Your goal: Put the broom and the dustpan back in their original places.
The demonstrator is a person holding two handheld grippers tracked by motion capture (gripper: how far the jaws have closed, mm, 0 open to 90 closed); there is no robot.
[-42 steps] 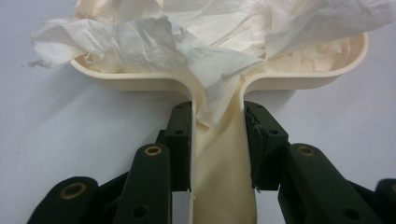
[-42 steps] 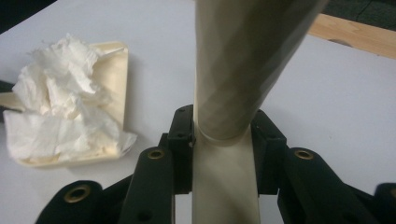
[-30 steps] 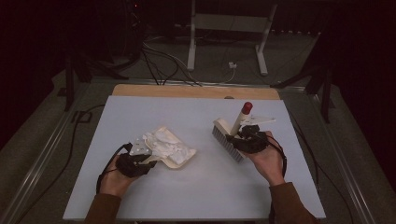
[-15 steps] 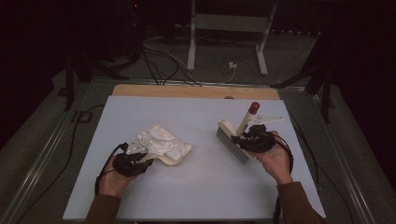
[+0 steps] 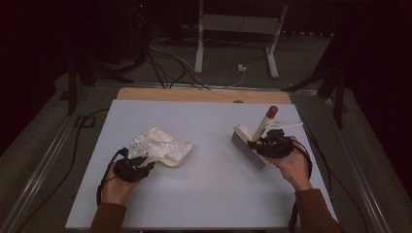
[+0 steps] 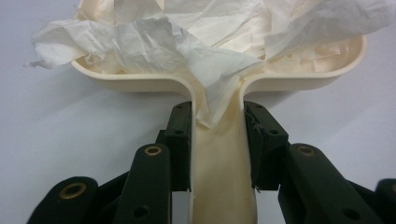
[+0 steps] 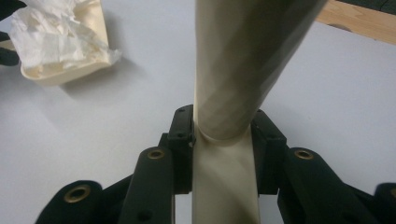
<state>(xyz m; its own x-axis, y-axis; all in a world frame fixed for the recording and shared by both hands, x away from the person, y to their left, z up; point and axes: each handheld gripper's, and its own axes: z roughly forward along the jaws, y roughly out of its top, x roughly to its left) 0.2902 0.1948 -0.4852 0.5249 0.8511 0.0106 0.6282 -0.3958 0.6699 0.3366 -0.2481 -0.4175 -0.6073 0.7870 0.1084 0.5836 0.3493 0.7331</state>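
Observation:
A cream dustpan (image 5: pixel 170 151) heaped with crumpled white paper (image 5: pixel 151 141) lies on the table's left half. My left gripper (image 5: pixel 138 166) is shut on its handle; in the left gripper view the jaws clamp the handle (image 6: pixel 219 168) on both sides, with the pan's rim (image 6: pixel 140 83) and the paper (image 6: pixel 187 37) just ahead. On the right, my right gripper (image 5: pixel 265 144) is shut on a cream hand brush (image 5: pixel 247 145) with grey bristles and a red-tipped handle (image 5: pixel 272 111). The brush handle (image 7: pixel 238 60) rises between the right gripper (image 7: pixel 223 121) fingers; the dustpan (image 7: pixel 65 72) lies far left.
The white table top (image 5: pixel 209 194) has a wooden strip (image 5: pixel 204 94) along its far edge. A flat white piece (image 5: pixel 287 124) lies just behind the right gripper. Cables (image 5: pixel 170 63) and a metal stand (image 5: pixel 233 29) are on the floor beyond.
The right gripper has carried the brush slightly to the right. The left gripper has drawn the dustpan a little to the left, so the two are farther apart.

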